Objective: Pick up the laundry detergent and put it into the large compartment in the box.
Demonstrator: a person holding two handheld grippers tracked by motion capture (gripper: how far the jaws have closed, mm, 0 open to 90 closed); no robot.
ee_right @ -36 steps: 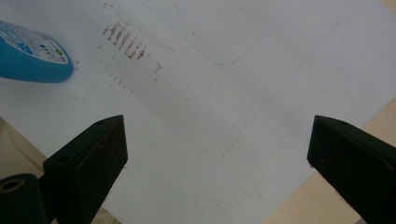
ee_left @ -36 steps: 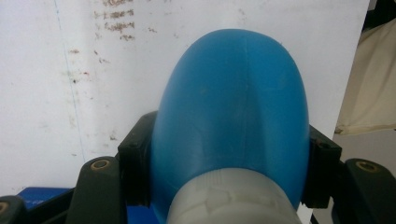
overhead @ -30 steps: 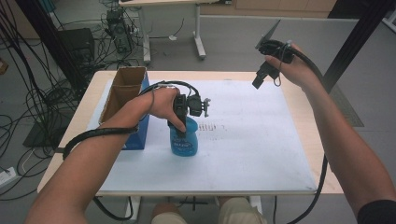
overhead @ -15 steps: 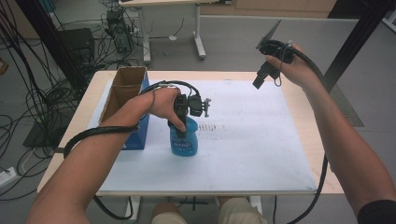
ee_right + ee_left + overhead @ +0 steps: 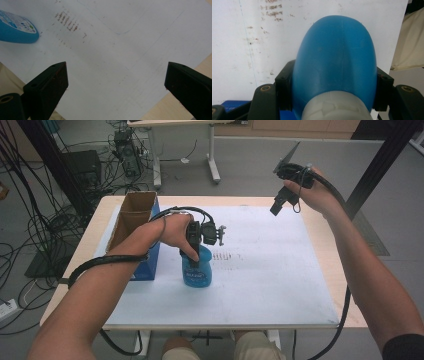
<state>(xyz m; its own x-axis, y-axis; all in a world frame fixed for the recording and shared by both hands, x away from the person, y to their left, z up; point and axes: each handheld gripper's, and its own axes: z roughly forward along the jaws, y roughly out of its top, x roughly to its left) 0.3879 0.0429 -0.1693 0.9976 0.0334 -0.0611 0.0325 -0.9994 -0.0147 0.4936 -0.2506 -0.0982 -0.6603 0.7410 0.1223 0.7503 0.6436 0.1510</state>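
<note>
Left gripper [image 5: 196, 251] is pinching the neck of the blue bottle [image 5: 196, 270], jaws pressed against both sides just above the white cap, as the left gripper view shows. Bottle is standing upright on the white sheet [image 5: 280, 270], left of centre, with the cardboard box [image 5: 131, 217] at its 10 o'clock. Right gripper [image 5: 281, 202] is hovering well above the table's far right, at 2 o'clock from the bottle, jaws spread wide and holding nothing.
</note>
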